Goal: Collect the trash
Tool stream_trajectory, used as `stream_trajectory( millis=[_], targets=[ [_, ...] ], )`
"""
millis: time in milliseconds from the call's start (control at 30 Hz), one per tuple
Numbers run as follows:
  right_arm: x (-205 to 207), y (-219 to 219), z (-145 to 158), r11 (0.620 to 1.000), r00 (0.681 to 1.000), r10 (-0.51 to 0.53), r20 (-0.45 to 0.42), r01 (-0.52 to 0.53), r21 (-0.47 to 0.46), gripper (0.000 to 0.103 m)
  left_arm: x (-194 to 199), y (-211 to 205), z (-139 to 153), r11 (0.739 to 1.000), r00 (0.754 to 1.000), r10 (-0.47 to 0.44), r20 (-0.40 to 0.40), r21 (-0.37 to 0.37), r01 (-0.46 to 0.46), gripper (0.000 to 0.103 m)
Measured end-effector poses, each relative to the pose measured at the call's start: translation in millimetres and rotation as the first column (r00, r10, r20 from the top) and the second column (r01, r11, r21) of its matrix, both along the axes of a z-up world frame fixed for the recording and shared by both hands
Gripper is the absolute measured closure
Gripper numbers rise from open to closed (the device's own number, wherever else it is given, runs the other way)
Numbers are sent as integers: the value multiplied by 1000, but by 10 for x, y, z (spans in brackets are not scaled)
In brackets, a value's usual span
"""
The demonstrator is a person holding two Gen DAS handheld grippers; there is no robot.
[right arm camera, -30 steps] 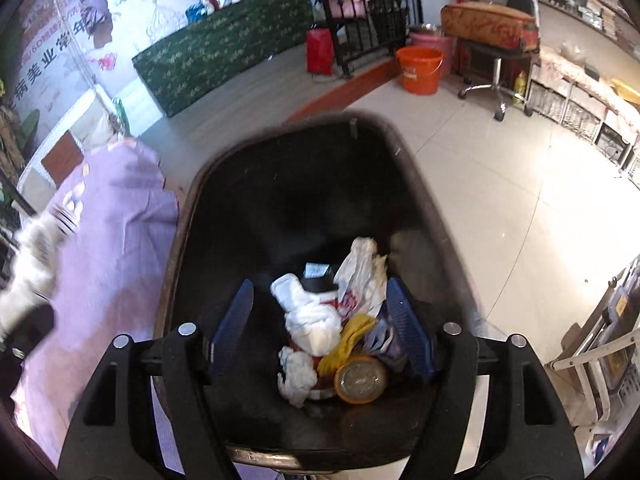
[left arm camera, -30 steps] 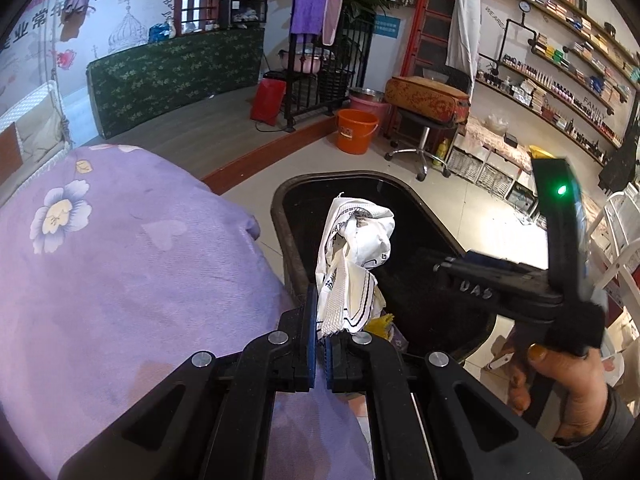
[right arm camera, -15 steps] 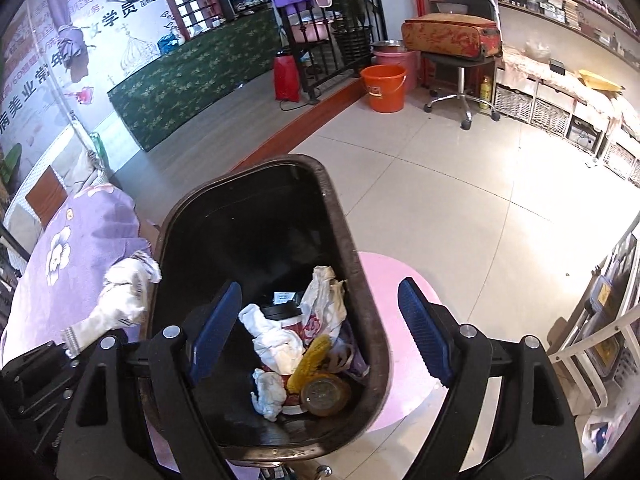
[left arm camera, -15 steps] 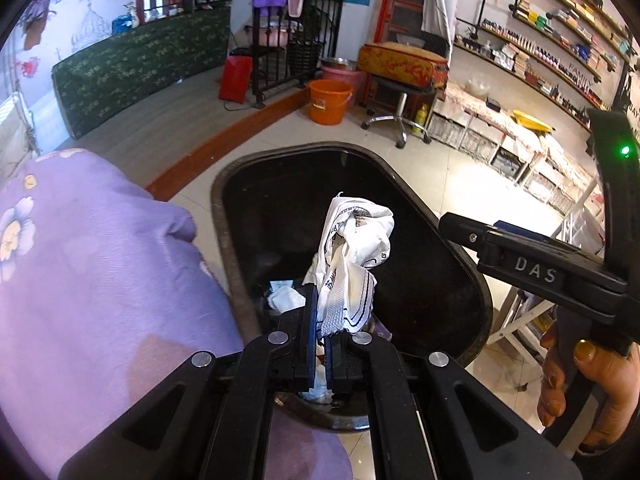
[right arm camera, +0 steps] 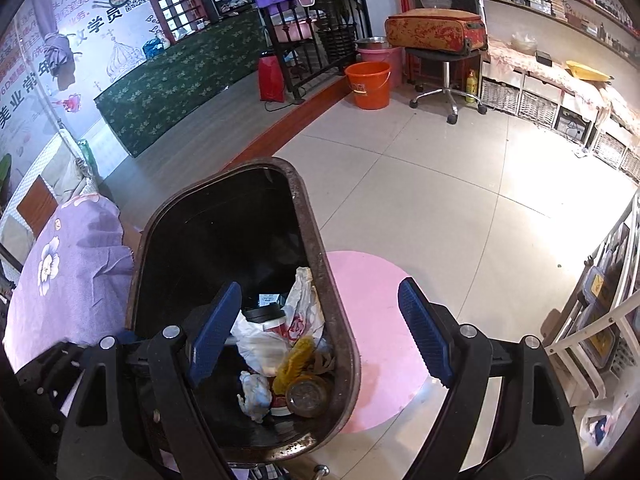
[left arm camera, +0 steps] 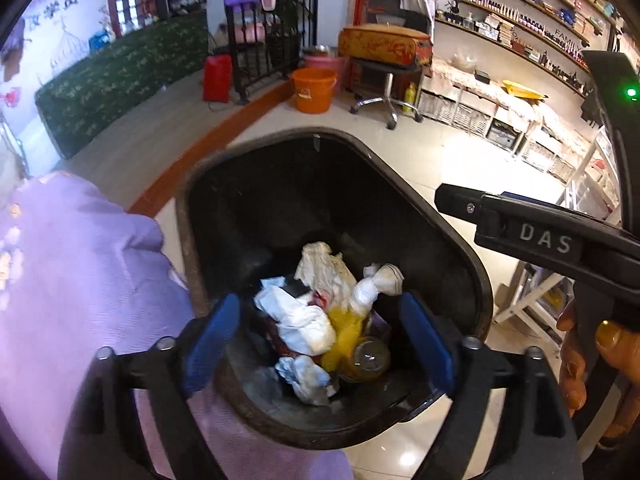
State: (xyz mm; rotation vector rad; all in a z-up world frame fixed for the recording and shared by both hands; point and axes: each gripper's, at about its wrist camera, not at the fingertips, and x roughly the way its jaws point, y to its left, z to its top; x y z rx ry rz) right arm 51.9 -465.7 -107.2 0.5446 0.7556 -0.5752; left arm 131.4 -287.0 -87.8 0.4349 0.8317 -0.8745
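Observation:
A black trash bin (left arm camera: 472,276) stands on the floor beside the purple-covered bed. Inside lies a heap of trash: crumpled white tissues (left arm camera: 296,320), a yellow wrapper (left arm camera: 344,328), a round jar (left arm camera: 370,358) and the white printed cloth (left arm camera: 376,288) on top at the right. My left gripper (left arm camera: 320,338) is open and empty right above the bin. My right gripper (right arm camera: 320,330) is open and empty, above the bin's right rim (right arm camera: 320,264). In the right wrist view a red paper cup (right arm camera: 276,326) and a plastic bag (right arm camera: 302,312) show in the heap.
The purple floral bed cover (left arm camera: 72,288) lies left of the bin. A pink round mat (right arm camera: 376,320) lies under the bin on the tiled floor. An orange bucket (right arm camera: 368,84), a stool with a red suitcase (right arm camera: 436,34) and shelves stand farther off. A white rack (right arm camera: 592,320) is at the right.
My left gripper has opened and let go of the white printed cloth, which now lies in the bin. The right gripper has drawn back to the right, away from the bin's middle.

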Motion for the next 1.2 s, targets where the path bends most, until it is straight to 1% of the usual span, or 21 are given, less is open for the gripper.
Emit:
stream_trajectory(
  millis=[67, 133, 233, 300, 367, 467, 533, 633, 700, 767, 833, 933, 1067, 1133, 1200],
  targets=[
    [5, 25, 3, 1000, 1000, -4, -2, 4, -5, 22, -28, 39, 59, 1000, 1000, 7, 29, -1, -7, 15],
    [9, 42, 7, 1000, 1000, -5, -2, 5, -7, 22, -44, 113, 106, 1000, 998, 24, 57, -18, -23, 8],
    [12, 80, 34, 1000, 1000, -1, 0, 1, -23, 22, -55, 283, 179, 997, 994, 69, 89, -40, -66, 6],
    [16, 126, 65, 1000, 1000, 9, 9, -9, -24, 21, -6, 393, 224, 995, 992, 86, 89, -49, -82, 6],
    [15, 199, 107, 999, 999, 23, 24, -22, -29, 13, -5, 553, 275, 991, 989, 119, 85, -70, -113, 6],
    [53, 363, 188, 997, 998, 56, 37, -54, -62, 13, 27, 798, 351, 979, 980, 183, 76, -108, -174, 6],
    [92, 493, 234, 993, 996, 86, 37, -83, -87, 13, 52, 982, 390, 965, 970, 233, 64, -139, -222, 6],
    [151, 715, 331, 983, 988, 144, 48, -137, -118, 12, 83, 1261, 453, 938, 946, 317, 67, -170, -302, 6],
    [180, 866, 403, 977, 983, 174, 63, -164, -140, 10, 61, 1393, 494, 924, 931, 355, 85, -186, -335, 6],
    [200, 1015, 481, 970, 976, 200, 82, -186, -159, 6, 36, 1533, 542, 906, 910, 399, 113, -204, -371, 6],
    [188, 1169, 548, 963, 970, 220, 107, -198, -184, 6, 6, 1681, 594, 889, 890, 436, 133, -220, -402, 6],
    [170, 1449, 679, 945, 960, 247, 133, -209, -251, 6, -46, 1889, 657, 867, 868, 474, 146, -250, -431, 6],
    [130, 1857, 808, 913, 938, 306, 162, -240, -331, 6, -115, 2146, 736, 830, 823, 540, 178, -275, -485, 6],
    [91, 1980, 864, 901, 925, 333, 180, -256, -351, 6, -161, 2271, 755, 805, 791, 581, 190, -278, -524, 6],
    [29, 2093, 919, 892, 913, 354, 203, -264, -367, 6, -217, 2418, 766, 781, 768, 612, 188, -293, -551, 6]
  ],
)
